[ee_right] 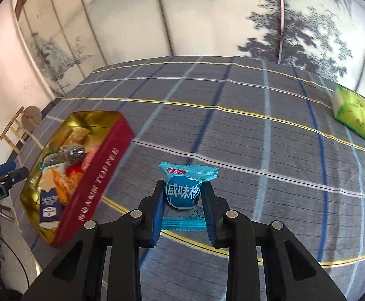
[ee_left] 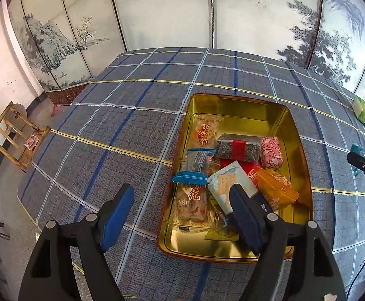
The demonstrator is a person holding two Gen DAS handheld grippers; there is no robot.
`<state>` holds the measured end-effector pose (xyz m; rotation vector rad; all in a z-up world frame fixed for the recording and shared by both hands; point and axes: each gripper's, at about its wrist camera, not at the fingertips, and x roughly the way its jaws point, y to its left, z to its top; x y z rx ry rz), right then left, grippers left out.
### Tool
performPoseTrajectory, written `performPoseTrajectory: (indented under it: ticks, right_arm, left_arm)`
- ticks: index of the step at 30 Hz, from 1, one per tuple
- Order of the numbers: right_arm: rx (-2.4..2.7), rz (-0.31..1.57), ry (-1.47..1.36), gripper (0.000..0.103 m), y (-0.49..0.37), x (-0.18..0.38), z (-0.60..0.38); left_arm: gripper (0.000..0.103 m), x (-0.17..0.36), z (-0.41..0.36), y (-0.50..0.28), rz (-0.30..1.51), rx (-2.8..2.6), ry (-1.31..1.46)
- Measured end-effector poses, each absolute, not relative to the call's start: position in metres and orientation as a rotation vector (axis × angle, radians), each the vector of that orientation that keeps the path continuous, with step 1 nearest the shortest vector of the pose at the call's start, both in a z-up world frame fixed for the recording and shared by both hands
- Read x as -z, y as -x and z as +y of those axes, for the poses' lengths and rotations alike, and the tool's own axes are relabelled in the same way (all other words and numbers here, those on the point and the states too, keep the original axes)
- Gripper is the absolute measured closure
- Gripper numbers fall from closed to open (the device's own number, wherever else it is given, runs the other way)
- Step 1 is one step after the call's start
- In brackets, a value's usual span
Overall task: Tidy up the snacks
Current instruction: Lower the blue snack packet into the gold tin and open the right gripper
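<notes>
- Between the right tongs, lifted clear of the bench with its blue-grey checked cloth: a small teal plastic-wrapped snack packet, pads clamped on its bulging middle, crimped ends fore and aft along the fingers.
- Destination, judged: the rectangular red-walled tin with gold lining lies to the left of the held packet, its long axis running away from the camera.
- Left tongs stand wide apart, gripping nothing, over the tin's near corner; the nearer hand to the tin, though the right carries the load.
- Contents: crinkly foil and film wrappers, piled loosely.
- A green soft pack lies far right, well apart.
</notes>
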<state>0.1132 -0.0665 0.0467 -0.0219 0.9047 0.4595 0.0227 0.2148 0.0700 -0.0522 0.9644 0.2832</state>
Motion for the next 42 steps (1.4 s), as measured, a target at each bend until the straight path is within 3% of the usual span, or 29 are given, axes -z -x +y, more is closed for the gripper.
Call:
performPoseTrajectory:
  ticks: [12,42]
  right_arm:
    - [-0.632,0.891,0.087,0.073,-0.100,-0.057,0.028]
    - [-0.624,0.964,0.187,0.073,-0.128,-0.020,0.109]
  left_arm:
    - [0.023,-0.072,0.240,-0.003,0.968,-0.343,0.083]
    - [0.023,-0.077,0.272,0.026,0.972,-0.445,0.150]
